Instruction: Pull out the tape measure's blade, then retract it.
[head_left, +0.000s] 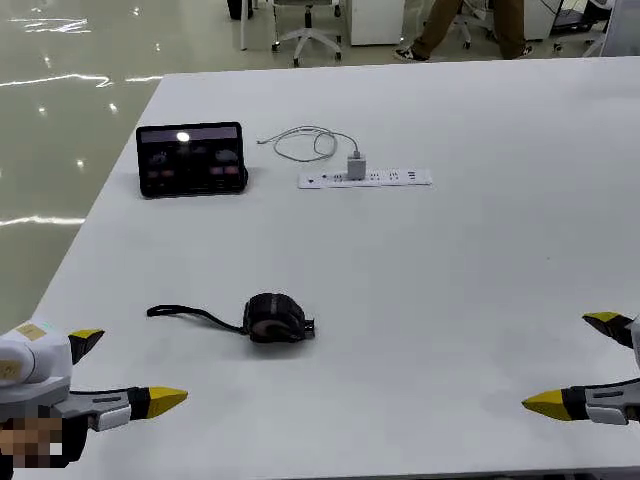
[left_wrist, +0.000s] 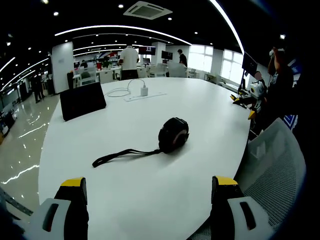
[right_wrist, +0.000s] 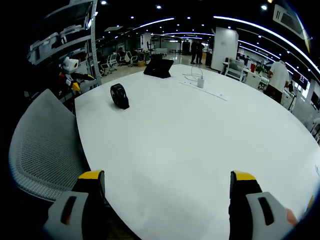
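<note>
A black tape measure (head_left: 275, 318) lies on the white table (head_left: 400, 260) with its wrist strap (head_left: 185, 314) trailing to the left; its blade is in. My left gripper (head_left: 128, 368) hovers at the table's near left corner, open, a short way from the strap's end. In the left gripper view the tape measure (left_wrist: 173, 134) lies ahead between the open jaws, strap (left_wrist: 120, 155) toward me. My right gripper (head_left: 592, 362) is open at the near right edge, far from the tape measure (right_wrist: 119, 95), with nothing between its fingers.
A dark tablet (head_left: 191, 159) stands at the far left of the table. A white power strip (head_left: 365, 179) with a plugged charger and coiled cable (head_left: 305, 143) lies behind the tape measure. A mesh chair (right_wrist: 42, 145) sits by the table's near edge. People stand in the background.
</note>
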